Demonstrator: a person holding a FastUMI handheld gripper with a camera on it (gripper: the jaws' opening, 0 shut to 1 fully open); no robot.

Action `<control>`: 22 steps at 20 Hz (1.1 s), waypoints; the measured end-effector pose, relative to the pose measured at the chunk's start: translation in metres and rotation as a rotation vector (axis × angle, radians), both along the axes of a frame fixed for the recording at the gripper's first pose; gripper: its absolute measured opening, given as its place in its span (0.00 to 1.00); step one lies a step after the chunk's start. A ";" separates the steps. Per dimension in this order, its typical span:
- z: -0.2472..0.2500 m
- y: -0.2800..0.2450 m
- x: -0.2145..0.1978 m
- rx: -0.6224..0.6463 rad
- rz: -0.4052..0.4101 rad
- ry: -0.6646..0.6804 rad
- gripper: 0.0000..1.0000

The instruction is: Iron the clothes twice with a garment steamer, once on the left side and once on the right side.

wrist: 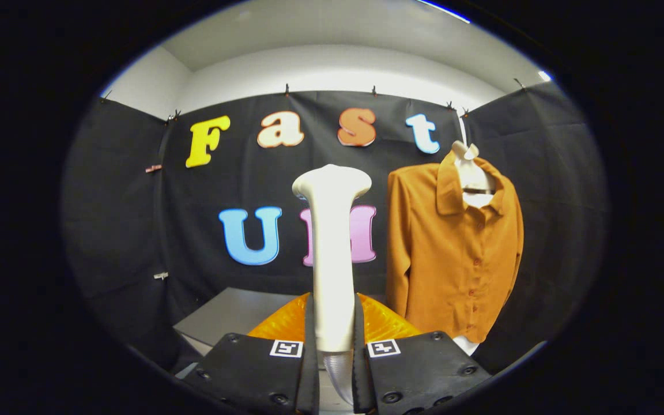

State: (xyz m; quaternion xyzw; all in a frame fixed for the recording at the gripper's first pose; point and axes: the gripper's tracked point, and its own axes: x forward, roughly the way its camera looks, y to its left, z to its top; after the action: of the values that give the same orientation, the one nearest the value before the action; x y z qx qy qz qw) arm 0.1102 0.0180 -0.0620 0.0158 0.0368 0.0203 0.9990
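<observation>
Black cloth lines the booth on three sides, with pale wall above it.

Item: bench [234, 314]. Grey top, ahead of the jaws and somewhat to their left, low in the scene.

Item: gripper [332, 360]. Jaws clenched on the garment steamer's handle, one finger pressing each flank; a marker tag sits on top of each finger.

Item: garment steamer [332, 253]. Cream body standing upright between the jaws, rising well above them to a broad flared head. A translucent lower section hangs below the grasp. Whether steam issues from the head cannot be told.

Item: orange ridged object [387, 323]. Lies just beyond the jaws, behind the steamer's base, on the bench; its nature cannot be told.

Item: shirt [453, 253]. Rust-orange, collared, buttoned down the front, long sleeves hanging. Hung on a pale form [473, 173] against the cloth, beyond the jaws and to their right, well apart from the steamer head.

Progress, as judged: steamer is in hand, so pickup appears done. Head is not touching the shirt and faces no part of it closely. Both passes, left side and right side, look still to be made; approach to the garment comes first.
</observation>
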 end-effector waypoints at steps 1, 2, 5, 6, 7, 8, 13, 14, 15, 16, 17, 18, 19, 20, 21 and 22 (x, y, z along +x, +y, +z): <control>0.012 -0.011 -0.006 -0.003 -0.021 -0.038 0.26; 0.023 -0.021 -0.013 -0.002 -0.039 -0.075 0.26; 0.047 -0.052 -0.030 0.011 -0.103 -0.168 0.26; 0.049 -0.063 -0.032 0.009 -0.122 -0.187 0.26; 0.049 -0.072 -0.032 0.008 -0.128 -0.193 0.26; 0.045 -0.077 -0.032 0.011 -0.124 -0.189 0.26; 0.024 -0.121 -0.017 0.047 -0.145 -0.166 0.26; 0.018 -0.129 -0.011 0.050 -0.151 -0.161 0.26; 0.012 -0.138 -0.005 0.052 -0.155 -0.154 0.26; 0.006 -0.145 0.002 0.058 -0.154 -0.148 0.26; 0.000 -0.152 0.008 0.062 -0.148 -0.138 0.26; -0.006 -0.159 0.013 0.060 -0.144 -0.129 0.26; -0.013 -0.166 0.019 0.057 -0.139 -0.122 0.26; -0.019 -0.172 0.025 0.053 -0.136 -0.115 0.26; -0.025 -0.179 0.031 0.048 -0.136 -0.111 0.26; -0.032 -0.183 0.039 0.046 -0.131 -0.105 0.26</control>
State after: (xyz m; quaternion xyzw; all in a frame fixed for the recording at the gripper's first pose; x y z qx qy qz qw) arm 0.1493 -0.1654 -0.0937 0.0403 -0.0172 -0.0433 0.9981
